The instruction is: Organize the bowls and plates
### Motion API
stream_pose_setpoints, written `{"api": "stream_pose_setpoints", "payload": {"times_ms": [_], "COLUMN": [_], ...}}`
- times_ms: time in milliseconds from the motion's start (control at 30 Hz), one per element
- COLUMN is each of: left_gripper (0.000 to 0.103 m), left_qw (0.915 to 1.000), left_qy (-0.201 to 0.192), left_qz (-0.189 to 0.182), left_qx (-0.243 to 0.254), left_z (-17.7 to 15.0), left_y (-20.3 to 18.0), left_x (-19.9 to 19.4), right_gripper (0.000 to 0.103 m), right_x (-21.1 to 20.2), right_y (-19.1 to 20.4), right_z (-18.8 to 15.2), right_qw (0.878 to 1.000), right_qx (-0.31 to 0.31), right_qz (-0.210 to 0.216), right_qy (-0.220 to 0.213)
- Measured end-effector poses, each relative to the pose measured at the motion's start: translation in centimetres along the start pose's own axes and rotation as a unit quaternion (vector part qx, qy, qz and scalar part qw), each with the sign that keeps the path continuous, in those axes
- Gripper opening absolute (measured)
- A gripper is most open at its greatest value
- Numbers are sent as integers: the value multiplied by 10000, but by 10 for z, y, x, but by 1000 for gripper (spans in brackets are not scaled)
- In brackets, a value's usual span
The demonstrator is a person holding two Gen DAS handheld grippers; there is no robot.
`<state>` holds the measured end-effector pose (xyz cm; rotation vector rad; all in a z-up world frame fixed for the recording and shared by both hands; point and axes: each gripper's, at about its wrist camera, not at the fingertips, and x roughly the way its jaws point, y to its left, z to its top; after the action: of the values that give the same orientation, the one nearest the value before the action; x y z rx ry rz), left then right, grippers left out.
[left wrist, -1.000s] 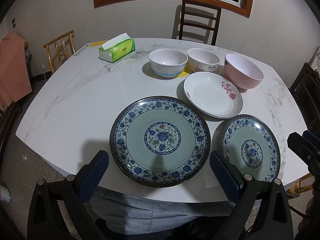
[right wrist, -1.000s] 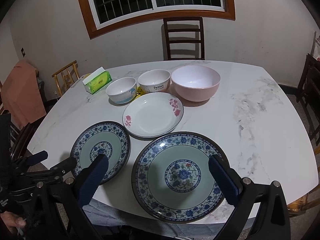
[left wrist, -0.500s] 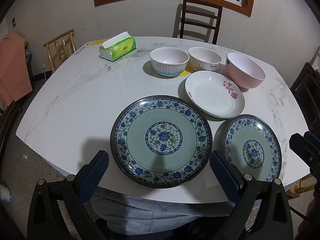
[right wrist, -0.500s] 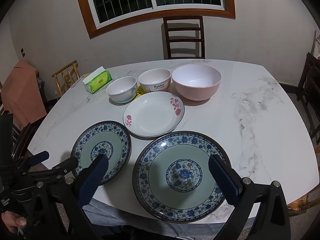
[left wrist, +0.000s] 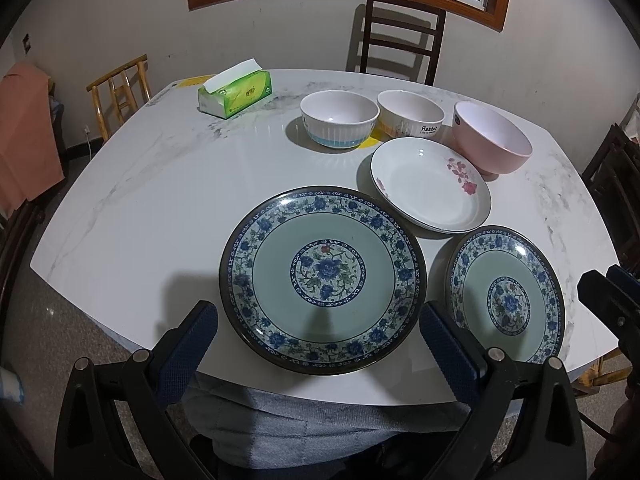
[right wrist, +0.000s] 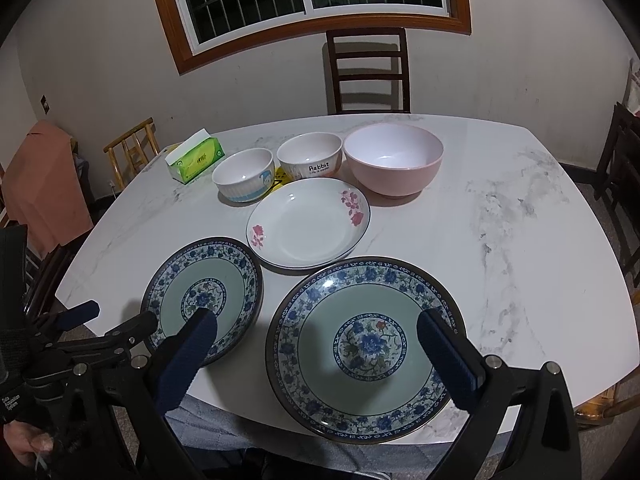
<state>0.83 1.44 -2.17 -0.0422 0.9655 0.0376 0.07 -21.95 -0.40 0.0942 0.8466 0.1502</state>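
Marble counter (left wrist: 140,208) carries two blue-patterned plates, a white plate (left wrist: 430,186) and three bowls; left gripper (left wrist: 316,344) and right gripper (right wrist: 316,344) hover spread wide, empty.

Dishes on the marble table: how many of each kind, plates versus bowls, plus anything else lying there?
Plates: 3 (large blue floral plate, small blue floral plate, white rose plate)
Bowls: 3 (blue-striped bowl, Rabbit bowl, pink bowl)
Tissue box: 1
Total: 7
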Motion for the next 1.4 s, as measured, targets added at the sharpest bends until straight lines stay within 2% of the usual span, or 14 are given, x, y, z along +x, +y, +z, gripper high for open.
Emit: {"api": "stream_pose_setpoints", "payload": {"times_ms": [900,1400], "left_gripper": [100,99], "left_qw": [10000,9998], "left_qy": [93,114], "left_qz": [-22,-140], "left_qx": [-7,-72], "left_z": [3,3], "left_y": [1,3], "left_x": [1,4], "right_gripper": [102,95], "right_x": [2,9], "right_y": [-1,8], "right_z": [-1,2], "right_qw": [10000,9995], "right_qx": [-9,-181], "right_qz": [-19,190], "right_qy": [46,147]}}
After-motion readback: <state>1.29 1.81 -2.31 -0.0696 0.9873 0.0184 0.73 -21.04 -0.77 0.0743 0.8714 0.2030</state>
